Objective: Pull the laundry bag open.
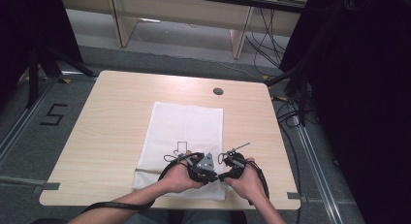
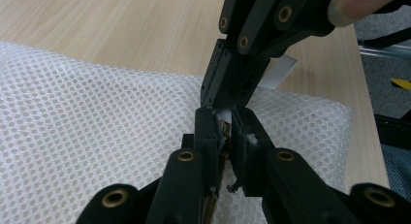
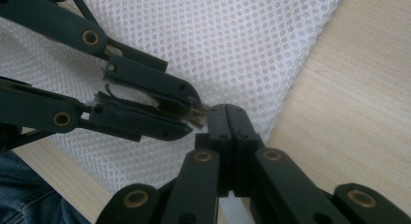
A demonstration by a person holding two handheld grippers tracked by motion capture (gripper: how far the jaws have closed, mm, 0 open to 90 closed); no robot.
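Mesh bag (image 1: pixel 186 132), white, lies flat on the counter (image 1: pixel 111 127), long axis running from my near edge toward the far edge; its near hem sits just short of the counter's near edge. From the high view I read a small rectangular outline on its near half, but cannot say what it is.

Both tools meet at the bag's near-right corner. Left tool (image 2: pixel 227 124): jaws drawn nearly together with a bit of white material and something brownish caught between the pads; from the left gripper view it looks like a pinch on the mesh bag's edge, though the piece is small and partly hidden by the pads. Right tool (image 3: pixel 231 118): jaws pressed flat together. In the left gripper view a white strip shows just behind that tool, and whether the strip is clamped in it I cannot make out; in its own view the closed tips rest over the mesh near the corner, touching or almost touching the left tool's tips.

High view: both hands crowd the corner and cover the contact point; left hand (image 1: pixel 180 178), right hand (image 1: pixel 248 178). Cables trail off toward me. A thin rod pokes up from the right tool's body.

Farther out: a round grommet (image 1: pixel 218 91) near the counter's far edge, well apart from the bag. Denim shows at the lower-left corner of the right gripper view.
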